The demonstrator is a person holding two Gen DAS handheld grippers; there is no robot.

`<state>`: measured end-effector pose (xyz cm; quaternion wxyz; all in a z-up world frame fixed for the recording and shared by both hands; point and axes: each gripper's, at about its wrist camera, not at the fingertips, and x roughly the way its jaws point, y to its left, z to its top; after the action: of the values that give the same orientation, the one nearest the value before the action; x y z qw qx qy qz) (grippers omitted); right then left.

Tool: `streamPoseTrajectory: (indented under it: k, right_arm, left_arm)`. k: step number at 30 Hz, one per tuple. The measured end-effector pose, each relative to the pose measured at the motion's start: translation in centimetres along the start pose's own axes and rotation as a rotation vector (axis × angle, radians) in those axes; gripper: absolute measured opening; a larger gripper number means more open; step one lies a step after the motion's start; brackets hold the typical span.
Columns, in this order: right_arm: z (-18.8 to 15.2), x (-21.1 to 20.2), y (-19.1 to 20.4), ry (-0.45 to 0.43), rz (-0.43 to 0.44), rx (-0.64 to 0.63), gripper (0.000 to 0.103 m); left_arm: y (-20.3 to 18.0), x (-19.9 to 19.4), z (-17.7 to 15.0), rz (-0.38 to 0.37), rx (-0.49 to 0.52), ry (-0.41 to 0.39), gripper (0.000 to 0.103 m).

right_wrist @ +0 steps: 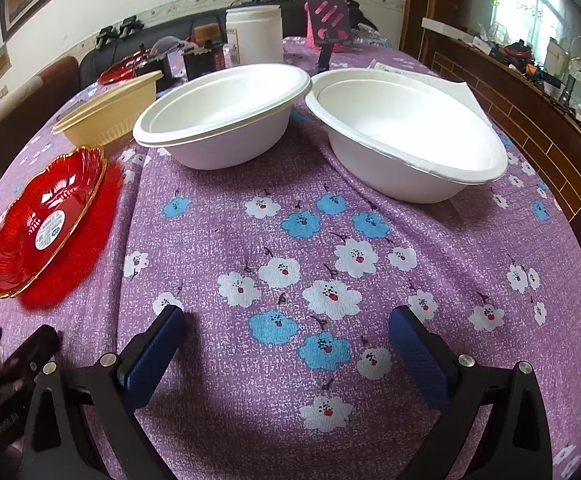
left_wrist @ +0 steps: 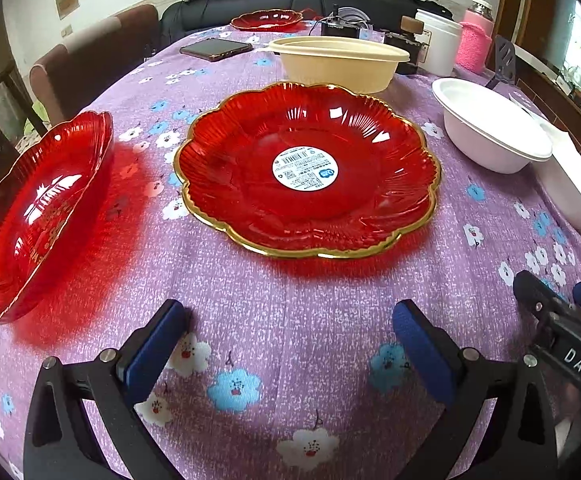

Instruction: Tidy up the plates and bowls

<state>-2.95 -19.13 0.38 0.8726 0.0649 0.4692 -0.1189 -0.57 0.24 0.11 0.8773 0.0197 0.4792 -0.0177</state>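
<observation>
Hovering both tongs, left tongs [left_wrist: 288, 334] and right tongs [right_wrist: 286, 336], spread and empty at the bench's near edge, I should pinch the red plate [left_wrist: 308, 170] by its rim.

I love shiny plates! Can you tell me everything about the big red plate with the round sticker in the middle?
The red plate looks like see-through red glass or plastic, with ribbed sides, a wavy flower-shaped edge and a thin gold rim. A round white sticker with tiny print and a barcode sits at its centre. It is empty and lies flat, right way up, on the purple flowered tablecloth, casting a red glow on it. Nothing else touches it; the open left gripper is short of it.
</observation>
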Motion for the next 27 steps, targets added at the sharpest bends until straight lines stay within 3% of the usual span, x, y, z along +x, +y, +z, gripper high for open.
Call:
streamPoseTrajectory:
  k: [18,27]
  right_arm:
    - [-3.0,-1.8,0.3,0.052,0.019,-0.049,0.102]
    - [-3.4,-2.2,0.4,0.049,0.007,-0.044,0.102]
  left_arm:
    - [0.7,-1.7,-2.0,-0.072,0.075,0.056,0.103]
    - [0.6,-1.6,-2.2,-0.051,0.071,0.012,0.103]
